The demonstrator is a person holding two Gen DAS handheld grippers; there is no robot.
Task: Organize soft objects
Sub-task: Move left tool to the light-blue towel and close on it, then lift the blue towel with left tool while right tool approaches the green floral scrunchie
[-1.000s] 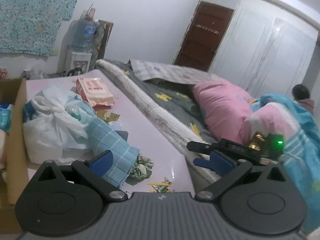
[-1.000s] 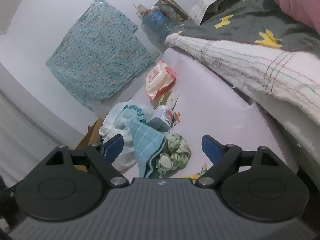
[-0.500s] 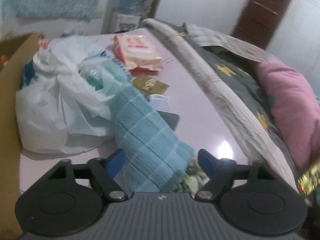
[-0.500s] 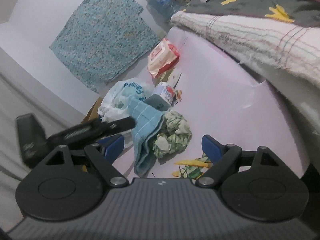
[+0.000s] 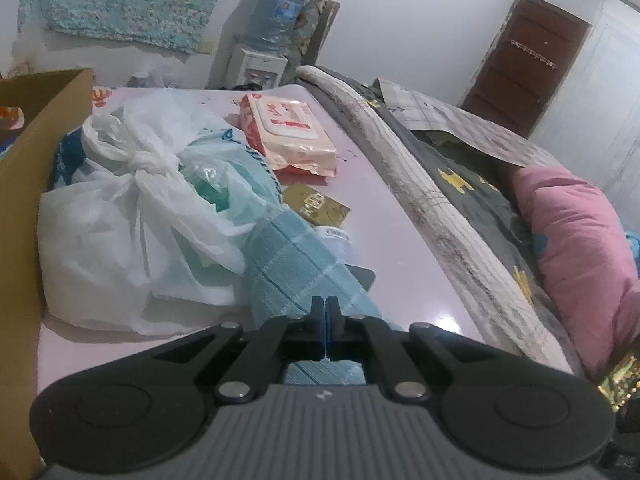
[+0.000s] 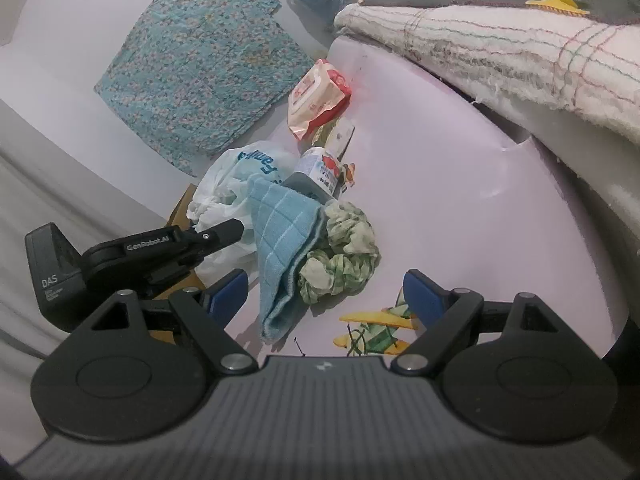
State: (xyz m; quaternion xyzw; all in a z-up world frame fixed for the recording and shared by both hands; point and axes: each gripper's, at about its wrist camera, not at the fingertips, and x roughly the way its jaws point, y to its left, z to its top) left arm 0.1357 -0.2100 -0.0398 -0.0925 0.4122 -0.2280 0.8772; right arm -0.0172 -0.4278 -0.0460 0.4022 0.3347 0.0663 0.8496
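A folded light-blue checked cloth [image 5: 292, 272] lies on the pale pink table, against a white plastic bag [image 5: 132, 216]. My left gripper [image 5: 326, 320] is shut, its fingertips pinching the cloth's near end. In the right wrist view the same cloth [image 6: 280, 248] lies beside a green-and-white scrunchie [image 6: 344, 252], and the left gripper [image 6: 224, 232] reaches in from the left at the cloth. My right gripper [image 6: 328, 296] is open and empty, just short of the cloth and scrunchie.
A cardboard box [image 5: 24, 184] stands at the table's left edge. A wet-wipes pack [image 5: 292, 132], a gold packet [image 5: 320, 208] and a small bottle [image 6: 320, 168] lie beyond the cloth. A bed with blankets [image 5: 460, 200] and a pink pillow [image 5: 580, 240] borders the right.
My left gripper moved down and forward to the blue cloth and closed on its near end. My right gripper advanced slightly toward the cloth and scrunchie, staying open.
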